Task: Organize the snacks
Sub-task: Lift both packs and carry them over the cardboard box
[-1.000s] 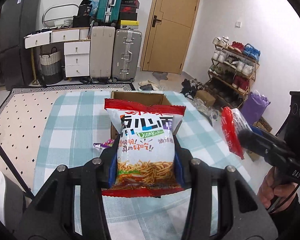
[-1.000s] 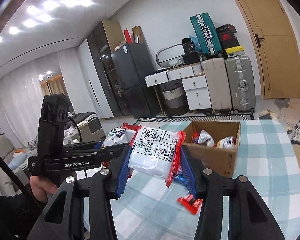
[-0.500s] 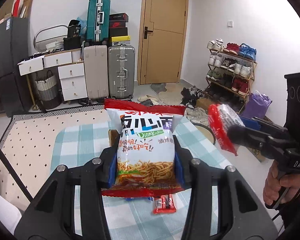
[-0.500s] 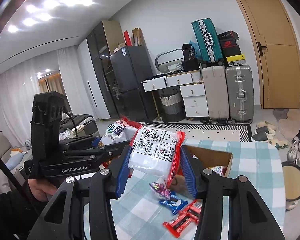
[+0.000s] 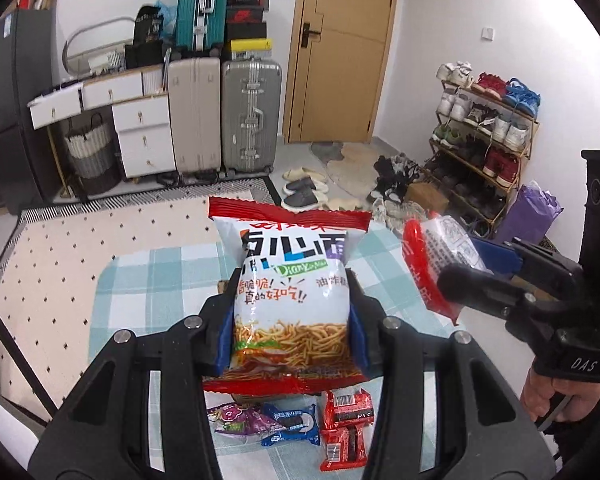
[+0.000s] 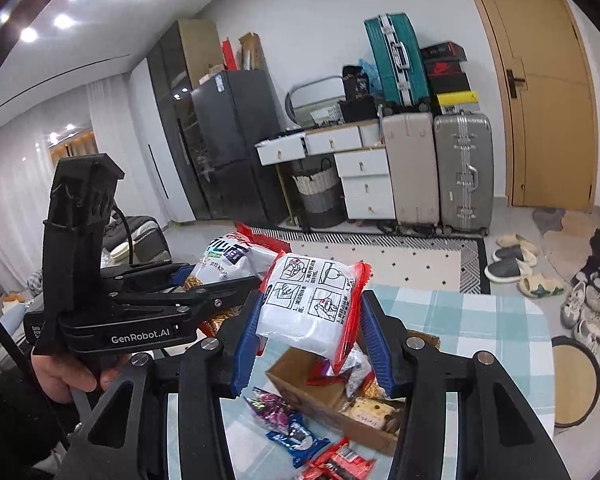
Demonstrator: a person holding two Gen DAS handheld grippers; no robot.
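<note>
My left gripper (image 5: pixel 290 320) is shut on a white and red noodle-snack bag (image 5: pixel 290 292), held high above the checked table (image 5: pixel 140 280). My right gripper (image 6: pixel 312 316) is shut on a white packet with red edges (image 6: pixel 312 308), held above the cardboard box (image 6: pixel 300 384), which holds several snacks. The right gripper with its packet (image 5: pixel 436 252) shows at the right of the left wrist view; the left gripper with its bag (image 6: pixel 228 256) shows at the left of the right wrist view. A purple packet (image 5: pixel 240 420), a blue packet (image 5: pixel 292 428) and red packets (image 5: pixel 346 424) lie on the table in front of the box.
Suitcases (image 5: pixel 224 112) and white drawers (image 5: pixel 140 132) stand at the far wall by a wooden door (image 5: pixel 340 48). A shoe rack (image 5: pixel 484 132) is at the right. A round stool (image 6: pixel 576 380) stands beside the table's right edge.
Both grippers have risen and pulled back from the box with their bags still held. The loose packets on the table in front of the box have come into view.
</note>
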